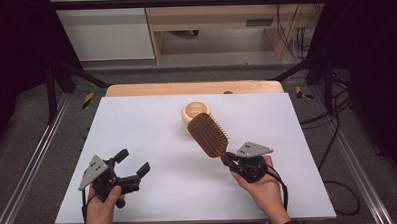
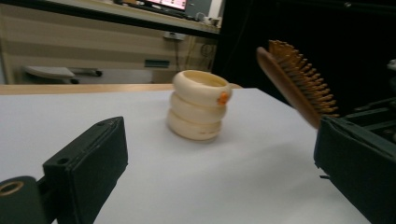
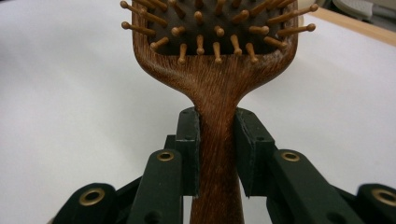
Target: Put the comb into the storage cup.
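My right gripper [image 1: 232,163] is clamped on the handle of the one wooden hairbrush [image 1: 209,134]; in the right gripper view both pads press the handle's flanks just below the flare of the head [image 3: 215,42], bristles facing up toward the camera. My left gripper [image 1: 136,164] sits at the near left of the white table [image 1: 137,124], jaws wide apart with nothing between them. The brush's long axis runs from my right jaws away and to the left, its head lifted off the table and reaching the near side of the one cream ringed cup [image 1: 196,113]. From the left gripper view, the cup [image 2: 199,111] stands upright on its own, dead ahead between my open jaws, the brush head [image 2: 296,81] tilted to its right. Judgement: right hand nearer the cup. Count: one brush, one cup, two grippers.
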The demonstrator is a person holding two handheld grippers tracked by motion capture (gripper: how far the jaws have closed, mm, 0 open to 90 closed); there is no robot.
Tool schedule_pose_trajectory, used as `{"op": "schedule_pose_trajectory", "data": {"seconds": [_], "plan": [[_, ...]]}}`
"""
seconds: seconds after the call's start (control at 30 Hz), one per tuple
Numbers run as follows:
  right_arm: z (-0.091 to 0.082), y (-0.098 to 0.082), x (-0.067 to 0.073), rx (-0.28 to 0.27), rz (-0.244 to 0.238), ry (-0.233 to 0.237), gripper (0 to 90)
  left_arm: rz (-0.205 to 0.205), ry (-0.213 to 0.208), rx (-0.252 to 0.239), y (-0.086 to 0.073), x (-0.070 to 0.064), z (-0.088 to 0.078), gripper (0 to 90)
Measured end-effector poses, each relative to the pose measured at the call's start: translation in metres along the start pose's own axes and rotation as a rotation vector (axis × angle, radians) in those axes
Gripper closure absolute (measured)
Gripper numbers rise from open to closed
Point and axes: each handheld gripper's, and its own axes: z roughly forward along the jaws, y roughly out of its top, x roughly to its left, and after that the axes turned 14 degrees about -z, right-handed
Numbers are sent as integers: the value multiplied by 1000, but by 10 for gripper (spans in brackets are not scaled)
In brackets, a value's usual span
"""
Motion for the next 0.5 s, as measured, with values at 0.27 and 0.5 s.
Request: {"op": "schedule_pose_trajectory", "data": {"seconds": [0.27,0.5], "plan": [[4,17,4,-79,-29,4,730,9,-51,25,6,-25,31,34],[3,25,5,-134,-43,4,730,-17,-90,45,15,-44,53,39]]}}
